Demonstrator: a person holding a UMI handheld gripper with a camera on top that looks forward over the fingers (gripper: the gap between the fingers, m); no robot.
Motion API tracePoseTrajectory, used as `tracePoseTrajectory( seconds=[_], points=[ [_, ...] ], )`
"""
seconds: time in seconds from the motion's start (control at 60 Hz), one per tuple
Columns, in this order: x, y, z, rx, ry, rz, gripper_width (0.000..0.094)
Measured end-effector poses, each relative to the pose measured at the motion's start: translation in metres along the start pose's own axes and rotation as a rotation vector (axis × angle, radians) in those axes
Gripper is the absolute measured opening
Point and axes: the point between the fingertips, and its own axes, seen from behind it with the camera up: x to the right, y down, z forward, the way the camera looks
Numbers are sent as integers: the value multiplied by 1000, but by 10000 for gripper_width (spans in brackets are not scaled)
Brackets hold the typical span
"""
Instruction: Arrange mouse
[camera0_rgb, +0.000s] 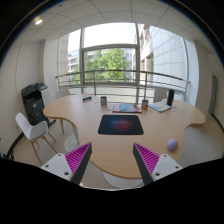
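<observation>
A dark mouse pad (120, 124) with a pink glow in its middle lies on the round wooden table (90, 140), beyond my fingers. A small pale purple mouse (172, 144) sits on the table to the right, just beyond my right finger. My gripper (113, 162) is open and empty, held above the table's near edge. Its magenta pads (78, 157) stand wide apart, with only bare table between them.
A laptop (160, 103) and small items (103, 100) stand at the table's far side. A white chair (33, 130) is at the left, a black printer (34, 98) behind it. Large windows and a railing lie beyond.
</observation>
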Motion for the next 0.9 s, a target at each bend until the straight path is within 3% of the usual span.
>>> tracePoseTrajectory(
  seconds=[0.167, 0.4, 0.633, 0.9],
  points=[
    [38, 36, -8, -85, 47, 18, 845],
    [181, 116, 22, -222, 171, 35, 845],
    [296, 131, 113, -226, 193, 46, 843],
    [347, 122, 195, -234, 158, 121, 843]
  ],
)
